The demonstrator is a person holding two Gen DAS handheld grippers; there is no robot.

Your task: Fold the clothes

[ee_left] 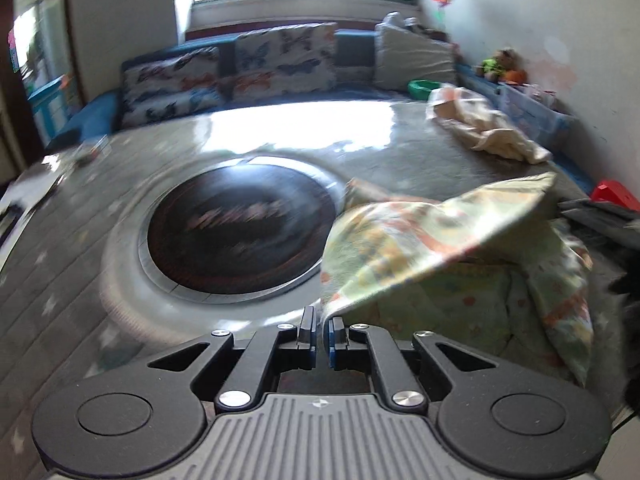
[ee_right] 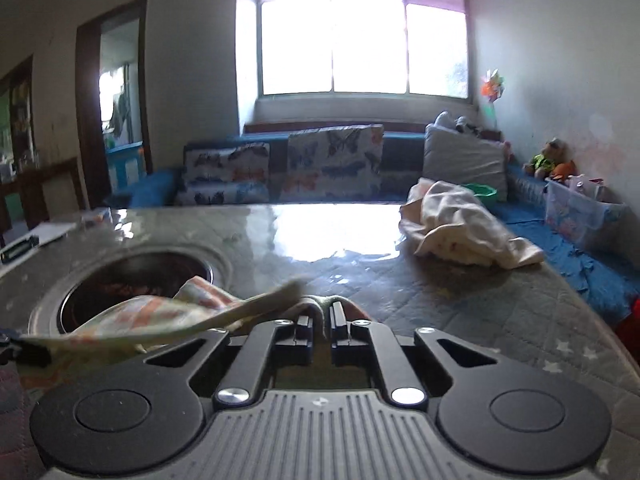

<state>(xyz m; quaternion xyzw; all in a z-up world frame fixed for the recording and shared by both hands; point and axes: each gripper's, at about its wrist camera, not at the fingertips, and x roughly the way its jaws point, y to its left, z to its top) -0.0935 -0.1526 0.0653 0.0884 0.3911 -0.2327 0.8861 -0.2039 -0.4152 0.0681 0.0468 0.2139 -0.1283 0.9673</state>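
Left wrist view, nearest first: the left gripper (ee_left: 322, 334) has its jaws nearly closed on a corner of the patterned cloth (ee_left: 432, 248), with only a thin slot between the blue pads where the hem goes in. From that pinch the fabric rises and stretches to the right as a raised sheet, its lower folds slumped on the table (ee_left: 60, 264) beneath. In the right wrist view the right gripper (ee_right: 321, 322) is clamped on another part of the same cloth (ee_right: 152, 316), a bunched edge squeezed between its fingers, and the rest trails off to the left as a flat band. I judge the garment to be light, thin and very limp (it sags wherever it is not held, and it blurs as loose fabric does), so it should drape rather than hold a crease, and it may slide on the glossy tabletop. Corners or hems look like the best places to grip, since a mid-panel pinch would only gather a wad. Beyond the cloth a round dark recess (ee_left: 240, 236) is sunk in the tabletop, close enough that a loose edge could drop into it. Farther off on the right a second cream garment (ee_right: 464, 224) lies crumpled, apart from both grippers, apparently not yet folded. Behind the table runs a blue sofa with butterfly cushions (ee_right: 332, 156) beneath a bright window.
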